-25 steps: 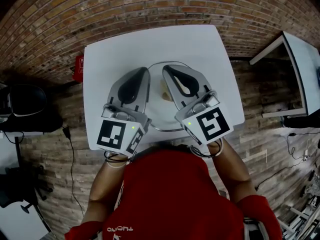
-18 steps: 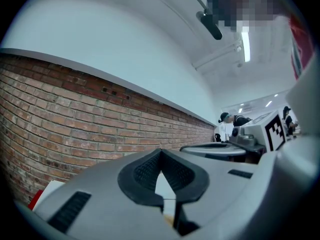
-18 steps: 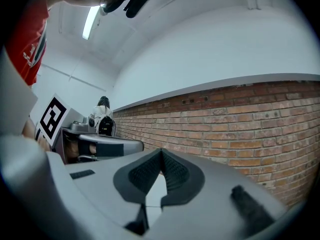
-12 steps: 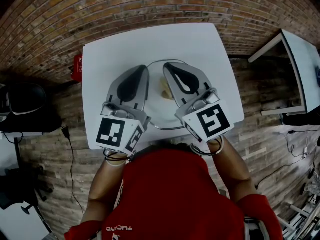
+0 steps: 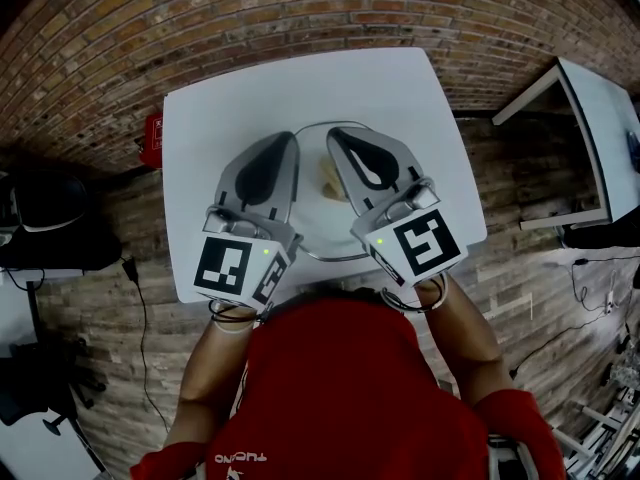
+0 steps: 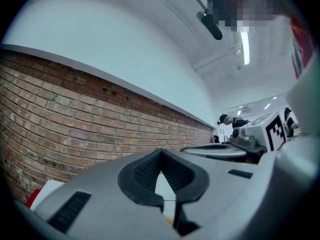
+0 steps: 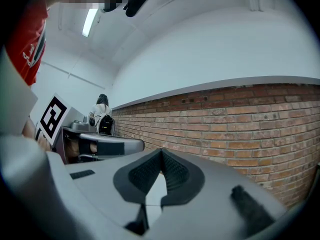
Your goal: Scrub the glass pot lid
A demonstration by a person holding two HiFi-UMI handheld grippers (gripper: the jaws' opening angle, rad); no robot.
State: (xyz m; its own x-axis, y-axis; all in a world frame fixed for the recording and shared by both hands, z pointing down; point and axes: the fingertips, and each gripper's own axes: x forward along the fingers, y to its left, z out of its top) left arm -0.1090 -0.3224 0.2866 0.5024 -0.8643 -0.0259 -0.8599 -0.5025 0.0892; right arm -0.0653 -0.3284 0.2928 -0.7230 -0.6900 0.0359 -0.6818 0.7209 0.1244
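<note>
The left gripper and right gripper both have their jaws pressed together on nothing, as each gripper view confirms, and they lie side by side pointing away from the person over the white table. A small pale yellowish piece, probably a sponge, sits in the gap between them, closer to the right gripper. The glass pot lid lies flat beneath and between both, so either is equally near it.

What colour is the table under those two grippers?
White. The table shows best in the head view.
</note>
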